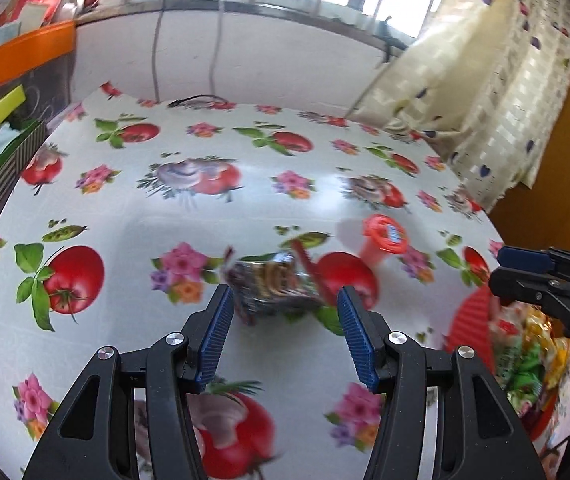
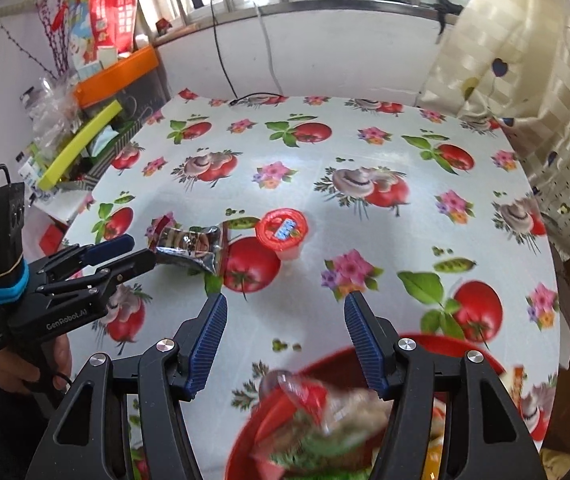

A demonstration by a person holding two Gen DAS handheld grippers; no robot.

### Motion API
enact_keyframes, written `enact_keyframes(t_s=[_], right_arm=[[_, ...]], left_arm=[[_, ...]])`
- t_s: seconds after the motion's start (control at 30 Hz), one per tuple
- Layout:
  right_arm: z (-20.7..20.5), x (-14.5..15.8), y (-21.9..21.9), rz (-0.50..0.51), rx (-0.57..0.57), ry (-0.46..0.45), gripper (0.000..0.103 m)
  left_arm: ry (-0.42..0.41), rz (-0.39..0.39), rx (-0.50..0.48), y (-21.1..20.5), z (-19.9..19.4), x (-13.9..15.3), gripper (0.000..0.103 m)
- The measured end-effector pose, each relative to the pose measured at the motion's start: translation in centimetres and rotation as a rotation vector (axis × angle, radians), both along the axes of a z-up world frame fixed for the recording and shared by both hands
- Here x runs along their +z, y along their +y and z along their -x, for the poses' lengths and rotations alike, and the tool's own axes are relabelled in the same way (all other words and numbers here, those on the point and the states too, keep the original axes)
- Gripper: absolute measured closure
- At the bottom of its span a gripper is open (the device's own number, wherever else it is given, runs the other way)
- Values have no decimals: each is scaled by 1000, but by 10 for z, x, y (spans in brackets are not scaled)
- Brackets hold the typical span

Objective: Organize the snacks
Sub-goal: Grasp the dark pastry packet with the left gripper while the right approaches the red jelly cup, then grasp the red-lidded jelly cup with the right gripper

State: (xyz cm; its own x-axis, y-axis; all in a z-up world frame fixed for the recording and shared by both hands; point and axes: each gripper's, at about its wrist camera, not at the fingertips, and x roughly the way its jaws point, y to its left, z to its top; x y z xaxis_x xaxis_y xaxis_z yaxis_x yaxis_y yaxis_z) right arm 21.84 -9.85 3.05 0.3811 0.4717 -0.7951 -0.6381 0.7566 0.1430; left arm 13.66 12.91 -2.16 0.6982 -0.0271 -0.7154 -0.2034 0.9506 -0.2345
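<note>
Hovering above tomato-print tablecloth (image 2: 365, 240), left gripper (image 1: 281, 308) jaws wide, empty; silver foil snack packet (image 1: 273, 284) lies just ahead between fingertips. Red-lidded jelly cup (image 2: 283, 232) stands just beside packet, lid print unreadable. Right gripper (image 2: 285, 320) jaws wide, empty, above red basket (image 2: 445, 344) of mixed snacks. "GenRobot.AI" readable on left gripper body.
</note>
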Motion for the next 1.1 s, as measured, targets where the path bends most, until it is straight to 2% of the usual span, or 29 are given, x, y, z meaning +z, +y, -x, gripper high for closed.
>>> enact_keyframes(t_s=[0.2, 0.37, 0.7, 0.8, 0.83, 0.93, 1.1], right_arm=[[-15, -12, 25, 29, 18, 12, 43], [-27, -19, 41, 52, 26, 24, 43], [-60, -43, 63, 101, 6, 71, 43], [-70, -52, 68, 127, -12, 94, 43], [-72, -54, 69, 128, -14, 99, 43], [-73, -57, 71, 126, -5, 104, 43], [-74, -58, 78, 144, -1, 91, 43]], left_arm=[[34, 73, 41, 21, -12, -18, 47], [52, 118, 36, 26, -23, -28, 47], [44, 159, -20, 26, -39, -36, 47], [50, 136, -36, 21, -39, -38, 47], [53, 134, -38, 19, -39, -39, 48], [63, 136, -38, 19, -40, -43, 62], [58, 128, -41, 15, -39, -42, 66]])
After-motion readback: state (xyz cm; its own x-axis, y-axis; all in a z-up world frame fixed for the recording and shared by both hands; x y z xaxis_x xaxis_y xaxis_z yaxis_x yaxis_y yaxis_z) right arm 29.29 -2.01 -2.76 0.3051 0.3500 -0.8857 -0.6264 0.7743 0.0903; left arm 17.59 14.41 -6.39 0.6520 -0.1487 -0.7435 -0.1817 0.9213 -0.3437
